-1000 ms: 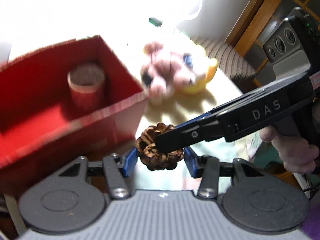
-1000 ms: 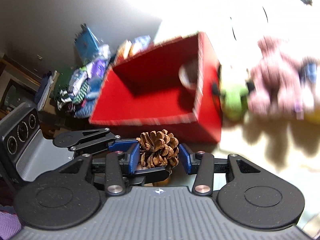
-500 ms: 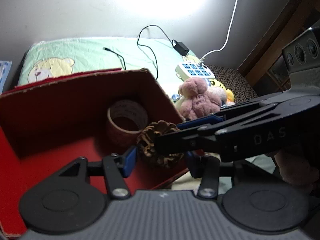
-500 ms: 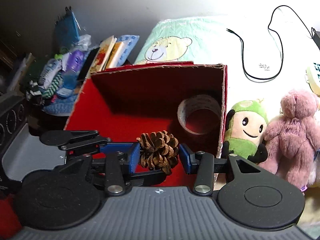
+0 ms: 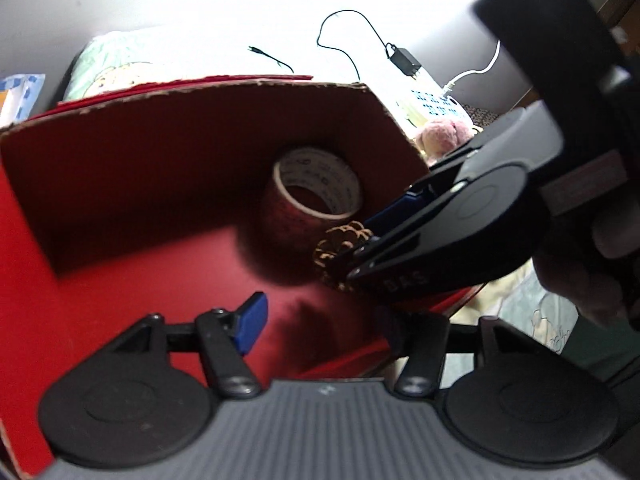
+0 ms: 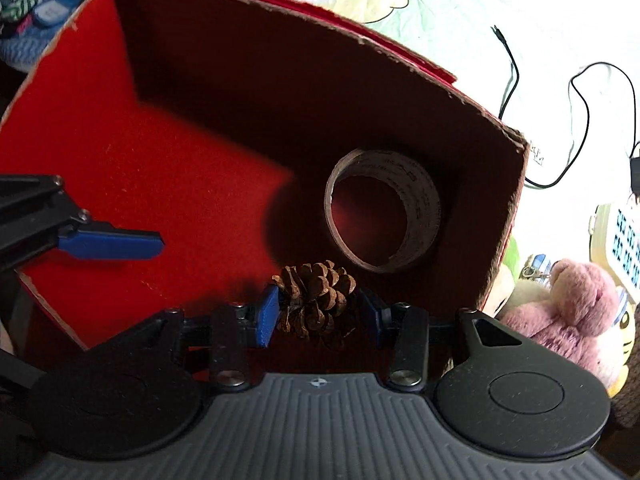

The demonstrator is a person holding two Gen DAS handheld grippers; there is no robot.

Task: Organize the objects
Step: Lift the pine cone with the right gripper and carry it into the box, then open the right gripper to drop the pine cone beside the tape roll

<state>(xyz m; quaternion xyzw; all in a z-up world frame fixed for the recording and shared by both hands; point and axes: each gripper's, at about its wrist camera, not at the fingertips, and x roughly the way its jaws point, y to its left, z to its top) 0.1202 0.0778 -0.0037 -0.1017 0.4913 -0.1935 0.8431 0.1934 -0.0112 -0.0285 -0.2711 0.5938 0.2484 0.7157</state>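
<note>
Bedside red box (image 6: 100, 152) holds tape roll (image 6: 384, 216); right gripper (image 6: 318, 312) clamps pinecone (image 6: 316, 300).

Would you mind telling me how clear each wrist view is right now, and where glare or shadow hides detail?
Left wrist view: the background above the red box is blown out white, the right gripper is blurred, and the pine cone sits in shadow. Right wrist view: sharper, with the pine cone crisp, the tape roll in the box's dark corner, and glare at upper right; both bend straight edges.
</note>
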